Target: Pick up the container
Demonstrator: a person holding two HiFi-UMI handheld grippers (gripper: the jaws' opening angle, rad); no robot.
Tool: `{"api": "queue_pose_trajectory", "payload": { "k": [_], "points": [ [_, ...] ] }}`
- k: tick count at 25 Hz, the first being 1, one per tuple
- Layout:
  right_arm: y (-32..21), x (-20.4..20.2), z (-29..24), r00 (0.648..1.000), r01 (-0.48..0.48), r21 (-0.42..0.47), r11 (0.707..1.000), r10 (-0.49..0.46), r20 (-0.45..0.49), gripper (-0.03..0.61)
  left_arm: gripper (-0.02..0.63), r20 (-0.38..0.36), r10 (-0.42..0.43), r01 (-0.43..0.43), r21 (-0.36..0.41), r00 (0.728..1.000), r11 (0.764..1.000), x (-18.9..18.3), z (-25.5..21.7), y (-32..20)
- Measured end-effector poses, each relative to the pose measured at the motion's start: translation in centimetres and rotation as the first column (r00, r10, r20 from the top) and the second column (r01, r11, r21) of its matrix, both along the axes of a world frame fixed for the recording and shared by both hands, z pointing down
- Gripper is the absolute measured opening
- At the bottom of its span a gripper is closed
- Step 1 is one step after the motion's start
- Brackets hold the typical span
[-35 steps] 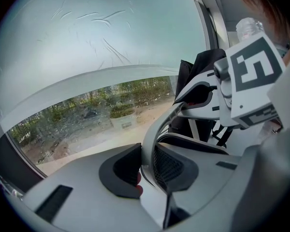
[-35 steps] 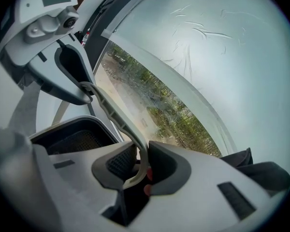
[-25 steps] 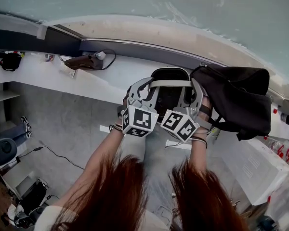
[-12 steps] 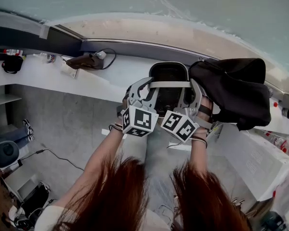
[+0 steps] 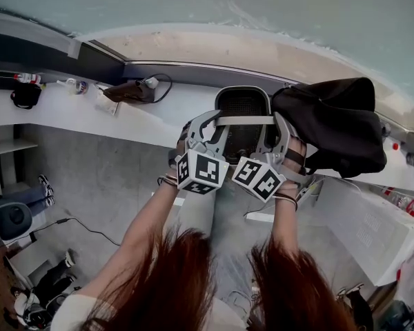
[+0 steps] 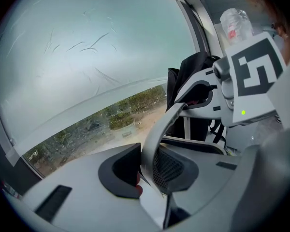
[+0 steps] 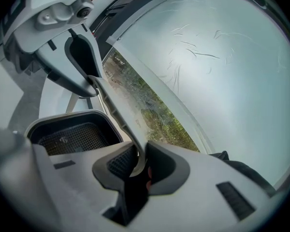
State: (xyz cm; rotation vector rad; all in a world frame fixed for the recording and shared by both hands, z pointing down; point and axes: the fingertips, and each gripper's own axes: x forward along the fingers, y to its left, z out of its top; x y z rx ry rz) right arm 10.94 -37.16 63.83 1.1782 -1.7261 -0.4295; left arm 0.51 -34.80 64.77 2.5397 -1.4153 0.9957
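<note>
The container point(image 5: 242, 107) is a dark basket with a mesh bottom and a white bar handle point(image 5: 245, 121). It hangs above the floor in front of the white ledge. My left gripper point(image 5: 214, 124) is shut on the handle's left end. My right gripper point(image 5: 276, 124) is shut on its right end. In the left gripper view the white handle point(image 6: 157, 129) runs between my left gripper's point(image 6: 147, 166) pads, with the right gripper point(image 6: 184, 105) at its far end. In the right gripper view the handle point(image 7: 117, 112) sits in the right gripper point(image 7: 140, 166), above the container point(image 7: 72, 137).
A black bag point(image 5: 338, 126) lies on the ledge right beside the container. A white ledge point(image 5: 62, 112) under a large window carries a brown item with a cable point(image 5: 127, 92) and small bottles point(image 5: 76, 85). A white box point(image 5: 362, 229) stands at the right.
Both grippers keep their hold on the handle. The container sits slightly higher in the head view, and the ledge items have slid a little to the right.
</note>
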Motion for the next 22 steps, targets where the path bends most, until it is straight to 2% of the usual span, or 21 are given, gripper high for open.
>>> {"api": "queue_pose_trajectory", "payload": {
  "k": [11, 22],
  "points": [
    [1.7, 0.0, -3.3, 0.999, -0.007, 0.023, 1.0, 0.006, 0.034, 0.078, 0.083, 0.026, 0.006, -0.007, 0.012, 1.0, 1.0, 0.0, -3.1, 1.8],
    [2.8, 0.4, -7.4, 0.998, 0.002, 0.075, 0.997, -0.007, 0.067, 0.078, 0.083, 0.038, -0.025, 0.023, 0.064, 0.999, 0.998, 0.3, -8.0, 3.0]
  ]
}}
